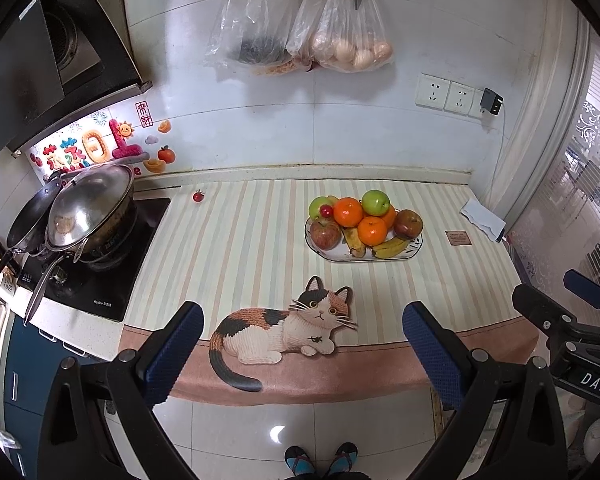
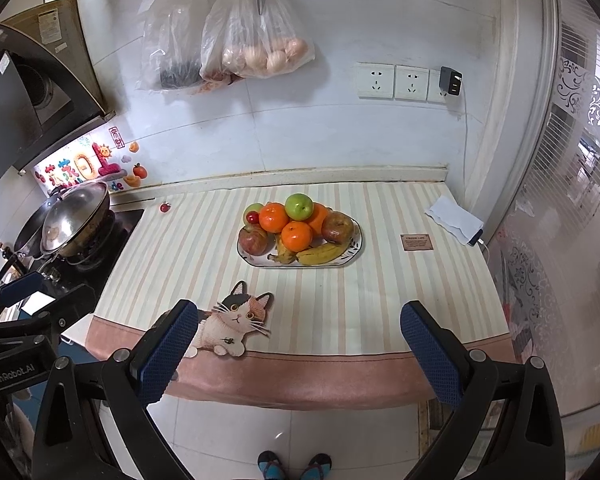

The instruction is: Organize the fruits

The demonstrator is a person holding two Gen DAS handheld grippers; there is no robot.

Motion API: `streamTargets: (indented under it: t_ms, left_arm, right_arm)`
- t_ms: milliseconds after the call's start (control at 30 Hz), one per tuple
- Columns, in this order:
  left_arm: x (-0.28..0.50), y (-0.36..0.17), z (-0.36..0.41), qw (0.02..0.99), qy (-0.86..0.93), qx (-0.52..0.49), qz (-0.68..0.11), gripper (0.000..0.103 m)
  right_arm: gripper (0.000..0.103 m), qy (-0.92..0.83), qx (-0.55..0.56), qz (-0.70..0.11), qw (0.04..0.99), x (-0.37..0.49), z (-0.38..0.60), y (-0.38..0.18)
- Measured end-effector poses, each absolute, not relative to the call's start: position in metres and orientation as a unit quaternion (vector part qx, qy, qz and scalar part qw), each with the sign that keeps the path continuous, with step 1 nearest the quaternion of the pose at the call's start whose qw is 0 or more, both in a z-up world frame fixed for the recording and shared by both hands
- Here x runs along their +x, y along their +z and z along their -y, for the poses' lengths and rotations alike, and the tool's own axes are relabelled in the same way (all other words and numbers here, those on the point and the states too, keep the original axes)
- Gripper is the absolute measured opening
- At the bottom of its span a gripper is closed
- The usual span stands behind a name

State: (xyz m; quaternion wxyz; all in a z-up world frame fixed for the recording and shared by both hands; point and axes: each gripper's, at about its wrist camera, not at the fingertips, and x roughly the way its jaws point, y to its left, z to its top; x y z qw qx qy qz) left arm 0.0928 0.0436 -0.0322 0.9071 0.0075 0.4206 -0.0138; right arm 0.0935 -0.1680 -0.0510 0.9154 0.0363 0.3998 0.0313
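Observation:
A white oval plate [image 1: 416, 246] [image 2: 356, 240] on the striped counter mat holds a pile of fruit: green apples [image 1: 376, 202] [image 2: 299, 206], oranges [image 1: 348, 212] [image 2: 274, 218], red apples [image 1: 325, 234] [image 2: 253, 240], bananas [image 1: 390, 248] [image 2: 324, 253] and a cherry tomato [image 1: 326, 211]. Another small tomato [image 1: 198, 196] [image 2: 165, 207] lies alone near the back edge beside the stove. My left gripper [image 1: 302, 328] and right gripper [image 2: 298, 326] both hang open and empty, held back above the counter's front edge, well short of the plate.
A stove with a lidded wok [image 1: 88, 212] [image 2: 74, 220] sits at the left. A cat-shaped mat [image 1: 288, 328] [image 2: 236, 326] lies at the front edge. A folded white cloth [image 1: 482, 218] [image 2: 454, 220] and small brown card [image 1: 458, 238] lie right. Bags [image 1: 340, 32] and scissors hang on the wall.

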Motion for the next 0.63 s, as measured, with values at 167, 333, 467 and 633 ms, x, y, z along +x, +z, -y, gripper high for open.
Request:
streamTargets:
  t_ms: [167,333,467,633]
  left_arm:
    - [0.0909,-0.0321,-0.0438,0.908,-0.013,0.008,-0.420,0.102]
    - [0.0885,-0.0325,-0.0453,0.908,-0.010,0.006,-0.419,0.102]
    - [0.0856,-0.0335,-0.0463,0.908,-0.008,0.004,-0.419,0.102]
    - [0.0834,-0.0345,-0.0470,0.910,-0.006,0.005,-0.415,0.102]
  right_arm:
    - [0.103,0.035,0.037,-0.398,0.916,0.0922,0.1694,-0.0506]
    - [0.103,0.037,0.037,-0.399,0.916,0.0919,0.1696,-0.0506]
    - [0.103,0.040,0.036,-0.400,0.915,0.0936,0.1700,-0.0515]
    - [0.103,0.040,0.036,-0.400,0.915,0.0941,0.1698,-0.0518]
